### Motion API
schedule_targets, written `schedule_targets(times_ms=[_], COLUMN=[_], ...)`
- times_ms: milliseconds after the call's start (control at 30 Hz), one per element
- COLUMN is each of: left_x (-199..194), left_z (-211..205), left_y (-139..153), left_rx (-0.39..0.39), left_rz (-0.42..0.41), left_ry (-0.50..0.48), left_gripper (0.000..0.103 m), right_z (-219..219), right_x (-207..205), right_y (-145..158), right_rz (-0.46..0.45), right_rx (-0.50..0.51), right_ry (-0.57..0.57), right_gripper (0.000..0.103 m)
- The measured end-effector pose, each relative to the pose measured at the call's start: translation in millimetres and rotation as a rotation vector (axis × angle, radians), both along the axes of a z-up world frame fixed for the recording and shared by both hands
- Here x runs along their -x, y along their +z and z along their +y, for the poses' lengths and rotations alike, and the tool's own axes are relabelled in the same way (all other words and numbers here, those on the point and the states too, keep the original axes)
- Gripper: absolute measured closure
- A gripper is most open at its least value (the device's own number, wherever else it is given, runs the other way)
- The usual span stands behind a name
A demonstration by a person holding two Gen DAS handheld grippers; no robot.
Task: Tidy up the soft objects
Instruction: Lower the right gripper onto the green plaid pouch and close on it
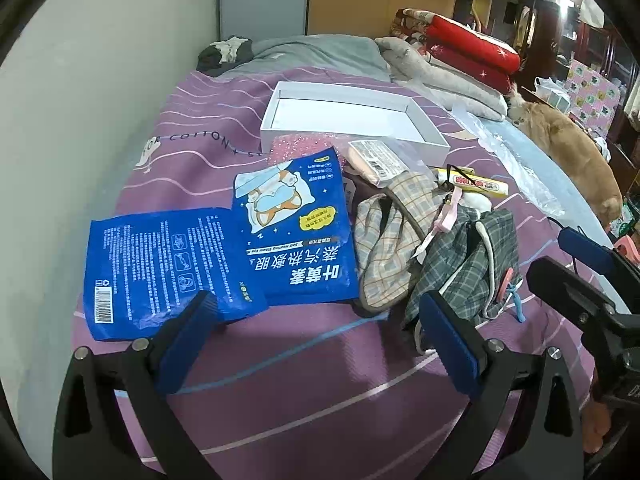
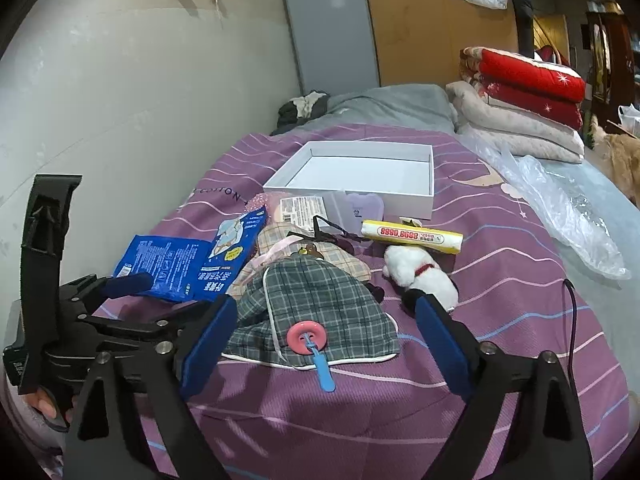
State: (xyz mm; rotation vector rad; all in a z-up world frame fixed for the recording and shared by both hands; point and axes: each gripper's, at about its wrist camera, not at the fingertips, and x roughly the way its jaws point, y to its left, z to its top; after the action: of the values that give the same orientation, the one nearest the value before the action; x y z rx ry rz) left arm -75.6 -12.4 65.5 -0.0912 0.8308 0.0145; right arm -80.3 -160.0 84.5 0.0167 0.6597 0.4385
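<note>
Bed (image 2: 360, 420) w/ white box (image 2: 416, 204), 2 blue packets (image 1: 296, 236), plaid pouches (image 2: 320, 300).

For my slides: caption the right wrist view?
Open right gripper straddles a grey plaid pouch before a white box.

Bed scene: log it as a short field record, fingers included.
surface: purple striped bedsheet
container: white box, open, empty
near items: grey plaid pouch, beige plaid pouch, two blue packets, white plush toy, yellow tube
left gripper: fingers open, holding nothing
right gripper: fingers open, straddling grey plaid pouch
</note>
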Motion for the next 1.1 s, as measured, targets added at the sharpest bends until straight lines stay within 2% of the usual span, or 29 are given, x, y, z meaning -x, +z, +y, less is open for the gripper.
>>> schedule_targets(times_ms=[867,1100], left_x=[-6.4,-8.3], left_z=[2.0,5.5], left_y=[-9.3,-12.2], left_rx=[-0.019,-0.006], left_rz=[0.032,0.046], left_ry=[0.018,0.023], left_gripper=[0.002,0.003], right_z=[5.2,5.1], right_x=[-4.9,-4.7], right_y=[-5.7,-4.8], right_rz=[0.041,0.042], right_rx=[0.009,0.006], right_ry=[0.03,0.042], right_gripper=[0.012,0.017])
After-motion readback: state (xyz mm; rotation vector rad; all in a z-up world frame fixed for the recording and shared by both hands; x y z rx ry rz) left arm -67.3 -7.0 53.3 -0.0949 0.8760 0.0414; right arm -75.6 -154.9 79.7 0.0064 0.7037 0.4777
